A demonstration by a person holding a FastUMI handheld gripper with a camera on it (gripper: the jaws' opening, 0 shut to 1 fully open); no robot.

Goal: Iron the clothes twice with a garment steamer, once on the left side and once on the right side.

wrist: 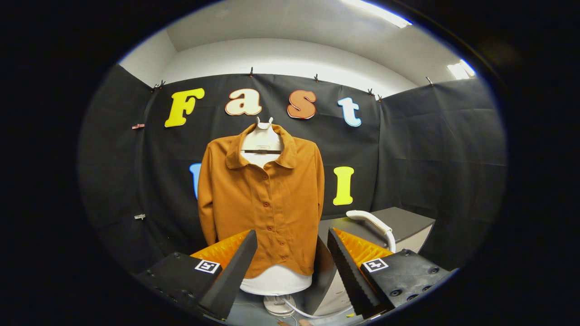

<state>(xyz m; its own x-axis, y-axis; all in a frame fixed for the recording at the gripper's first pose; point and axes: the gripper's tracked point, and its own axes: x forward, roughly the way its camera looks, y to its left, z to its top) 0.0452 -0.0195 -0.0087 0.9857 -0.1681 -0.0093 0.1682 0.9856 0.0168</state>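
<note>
Two spread tongs [290, 253], upright shirt [263, 203] beyond

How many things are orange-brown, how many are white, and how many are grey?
Orange-brown: 1, the buttoned collared shirt.
White: 2, the torso-shaped dress form and the curved plastic steamer handle.
Grey: 1, the boxy cabinet.
Total: 4.
The gripper is open, holding nothing.

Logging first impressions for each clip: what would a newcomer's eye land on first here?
The orange-brown shirt stands out first, buttoned on a white mannequin form beyond the fingers, against the black cloth wall. Next come the gripper's own two fingers, spread open and empty, framing the shirt's hem. To the right of the shirt, the white steamer handle curves over a grey box.
</note>
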